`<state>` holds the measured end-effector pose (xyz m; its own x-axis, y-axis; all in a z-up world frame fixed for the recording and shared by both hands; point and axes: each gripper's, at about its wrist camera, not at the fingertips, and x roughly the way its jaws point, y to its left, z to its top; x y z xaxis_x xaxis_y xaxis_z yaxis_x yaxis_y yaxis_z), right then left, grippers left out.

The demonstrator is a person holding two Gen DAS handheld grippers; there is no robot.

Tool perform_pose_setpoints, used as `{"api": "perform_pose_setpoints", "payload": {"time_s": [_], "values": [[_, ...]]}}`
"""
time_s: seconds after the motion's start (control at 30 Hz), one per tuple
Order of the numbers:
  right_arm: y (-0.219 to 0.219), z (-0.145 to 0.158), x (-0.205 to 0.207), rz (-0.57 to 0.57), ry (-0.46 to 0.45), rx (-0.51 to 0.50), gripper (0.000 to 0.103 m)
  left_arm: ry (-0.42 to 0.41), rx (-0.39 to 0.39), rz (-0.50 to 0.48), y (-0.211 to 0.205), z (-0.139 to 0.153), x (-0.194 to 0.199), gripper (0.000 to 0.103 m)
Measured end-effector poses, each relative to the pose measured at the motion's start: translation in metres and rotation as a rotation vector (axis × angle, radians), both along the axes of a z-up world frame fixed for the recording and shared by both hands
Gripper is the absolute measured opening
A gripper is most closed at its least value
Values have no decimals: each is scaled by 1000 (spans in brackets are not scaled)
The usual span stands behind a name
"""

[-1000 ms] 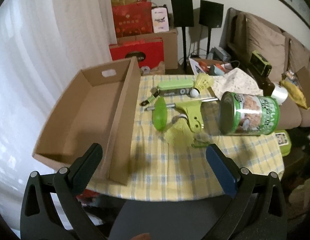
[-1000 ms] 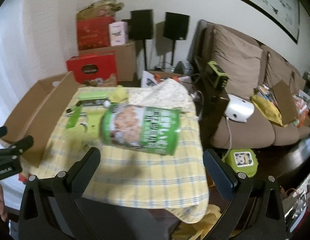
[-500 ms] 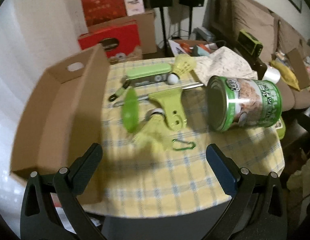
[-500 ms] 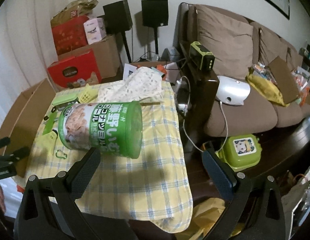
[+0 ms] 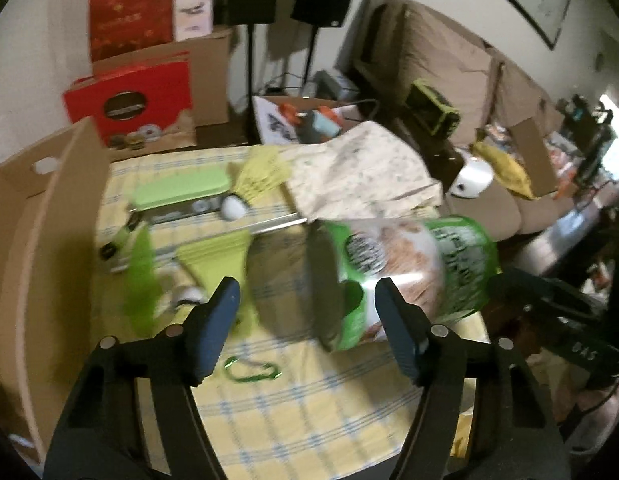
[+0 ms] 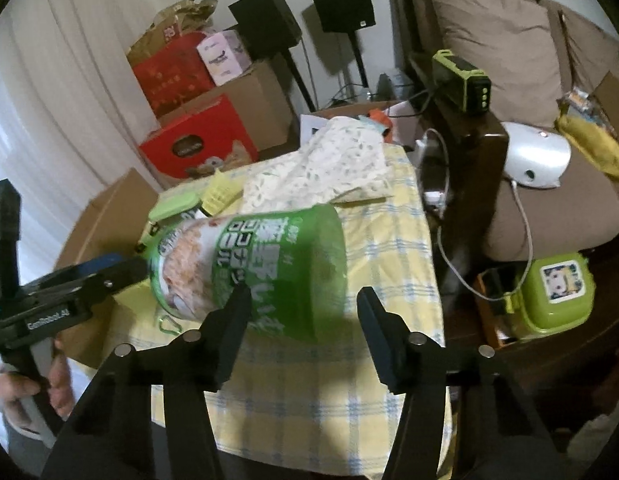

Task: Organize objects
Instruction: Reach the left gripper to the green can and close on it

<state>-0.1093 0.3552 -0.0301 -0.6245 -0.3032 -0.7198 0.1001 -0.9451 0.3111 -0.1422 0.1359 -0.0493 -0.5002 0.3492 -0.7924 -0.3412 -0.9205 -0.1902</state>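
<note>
**Both tools closing in on the can**

The big green can [image 5: 405, 276] lies on its side on the table [image 5: 309, 412]; left tool [image 5: 307, 320] and right tool [image 6: 299, 320] are half-open, jaws closing, neither gripping yet; next, likely pinch both ends and lift toward the cardboard box [image 5: 37, 248].

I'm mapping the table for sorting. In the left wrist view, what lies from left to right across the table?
Cardboard box → green paddle-shaped piece → green carabiner → big green can on its side.
</note>
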Motion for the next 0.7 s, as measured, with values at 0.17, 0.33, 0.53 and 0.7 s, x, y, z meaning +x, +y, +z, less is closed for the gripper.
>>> {"api": "perform_pose_setpoints", "payload": {"time_s": [0.17,0.33,0.53,0.7], "values": [[-4,0,-8,28,8,-7,51,-40,44,-70,15,-7,-8,53],[-11,-11,-16,64,-27,-25,49,-78,65,-125,28,-17,-7,47],[-23,-9,-18,73,-22,37,52,-66,64,-114,32,-10,-1,48],[-35,10,-8,113,8,74,52,-27,81,-96,17,12,8,50]]}}
